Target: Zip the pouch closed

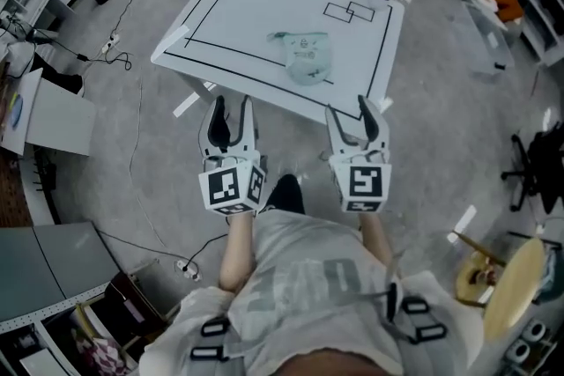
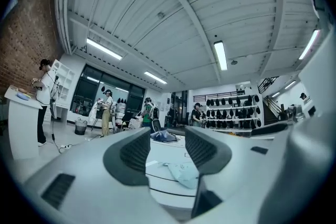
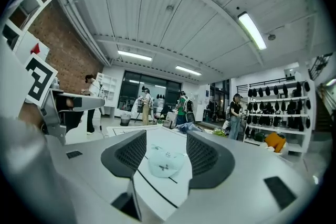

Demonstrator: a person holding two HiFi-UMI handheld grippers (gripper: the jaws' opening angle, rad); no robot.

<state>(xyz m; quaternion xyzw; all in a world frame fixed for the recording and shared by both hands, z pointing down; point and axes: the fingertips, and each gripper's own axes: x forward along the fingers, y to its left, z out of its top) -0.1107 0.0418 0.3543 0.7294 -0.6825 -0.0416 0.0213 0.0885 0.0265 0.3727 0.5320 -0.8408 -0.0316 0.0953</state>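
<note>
Pouch point(image 1: 307, 57), soft, pale green and a little crumpled, is laid flat near the middle of the white table point(image 1: 247, 22), on which black lines are drawn. The left gripper point(image 1: 233, 112) and right gripper point(image 1: 350, 114) are held short of the near table edge, with jaws spread and nothing gripped. Only in the gripper views are people point(image 3: 234, 113) and shelves point(image 2: 231, 107) seen behind.

The place looks like a large lab or recording workshop: strip lights point(image 2: 220, 55) on a ribbed ceiling, a brick wall point(image 2: 21, 34), and cables point(image 1: 126, 59) across a grey floor point(image 1: 441, 101). A white table point(image 1: 220, 22) carries black marking lines. Several people point(image 2: 107, 110) stand at other stations, and wall racks point(image 2: 231, 105) hold dark items, possibly headgear.
</note>
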